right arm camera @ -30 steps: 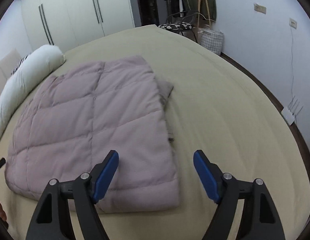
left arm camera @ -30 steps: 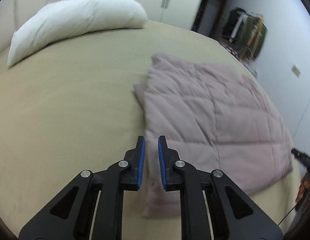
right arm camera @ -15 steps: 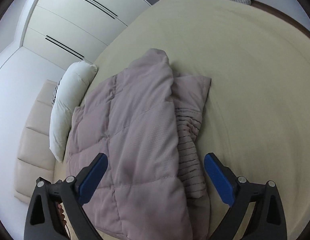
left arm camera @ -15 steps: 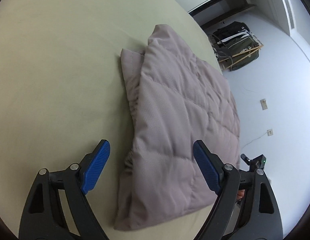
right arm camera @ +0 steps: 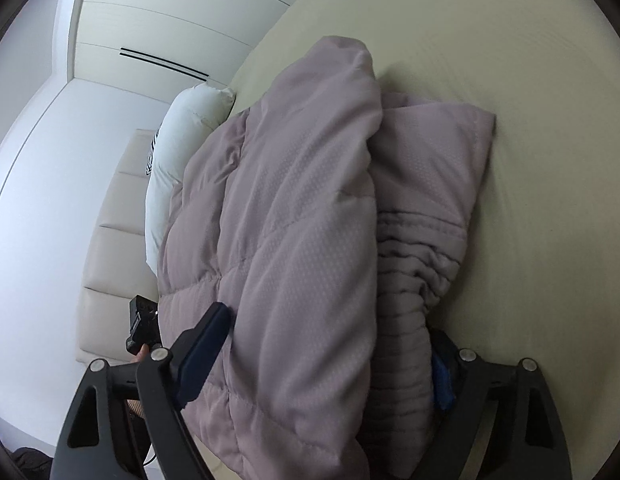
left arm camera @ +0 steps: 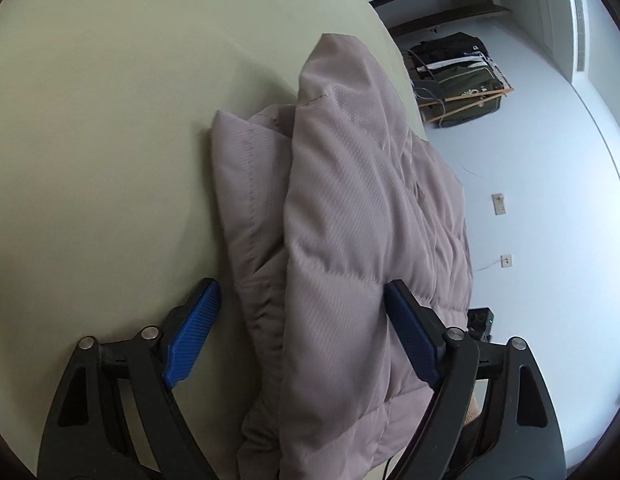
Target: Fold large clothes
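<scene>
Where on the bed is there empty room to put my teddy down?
Bare green bed sheet lies wide open left of the pink puffy jacket in the left view, and beyond its cuff side in the right view. It is crowded at the near edge, where the left gripper and right gripper straddle the jacket, and by the white pillow.

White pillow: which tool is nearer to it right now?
Left, probably. The pillow lies past the jacket on the side where the left tool shows; the right tool straddles the jacket's opposite end.

White pillow (right arm camera: 182,152) against headboard (right arm camera: 110,248)
</scene>
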`<state>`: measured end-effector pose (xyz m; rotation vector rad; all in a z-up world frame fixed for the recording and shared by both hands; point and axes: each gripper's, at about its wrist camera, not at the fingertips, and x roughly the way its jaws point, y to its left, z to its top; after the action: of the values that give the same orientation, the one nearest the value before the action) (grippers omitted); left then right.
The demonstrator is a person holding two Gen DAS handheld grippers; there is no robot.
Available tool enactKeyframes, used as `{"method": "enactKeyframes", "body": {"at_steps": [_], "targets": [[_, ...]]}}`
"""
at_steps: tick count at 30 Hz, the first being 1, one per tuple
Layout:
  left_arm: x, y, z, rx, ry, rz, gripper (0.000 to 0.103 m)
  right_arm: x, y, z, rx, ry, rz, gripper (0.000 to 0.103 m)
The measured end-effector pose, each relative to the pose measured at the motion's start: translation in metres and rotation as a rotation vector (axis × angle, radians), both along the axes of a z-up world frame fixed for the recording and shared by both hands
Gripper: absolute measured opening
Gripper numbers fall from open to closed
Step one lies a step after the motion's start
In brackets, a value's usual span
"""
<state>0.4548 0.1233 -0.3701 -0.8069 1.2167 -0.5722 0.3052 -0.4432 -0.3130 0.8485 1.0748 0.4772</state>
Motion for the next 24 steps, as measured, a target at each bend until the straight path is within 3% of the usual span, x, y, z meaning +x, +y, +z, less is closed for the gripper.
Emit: {"method": "enactKeyframes", "body": {"at_steps": [8,11,16,19,24], "targets": [[0.030,-0.012,-0.016,-0.091,0.058,-0.022,0.058,0.028,0.010,-0.006,0.011,0.014,0.067,0.087],[0.034,-0.016,-0.019,-0.096,0.063,-0.027,0.044,0.028,0.012,-0.005,0.000,0.006,0.055,0.078],[0.021,-0.015,0.004,-0.054,0.035,-0.029,0.029,0.015,0.016,0.009,-0.045,-0.016,0.035,0.056],[0.008,-0.013,0.024,-0.054,0.016,-0.017,0.024,0.006,0.024,0.029,-0.095,-0.031,0.029,0.048],[-0.028,0.003,0.059,-0.090,-0.032,0.000,0.023,-0.028,0.046,0.070,-0.126,-0.075,0.026,0.044]]}}
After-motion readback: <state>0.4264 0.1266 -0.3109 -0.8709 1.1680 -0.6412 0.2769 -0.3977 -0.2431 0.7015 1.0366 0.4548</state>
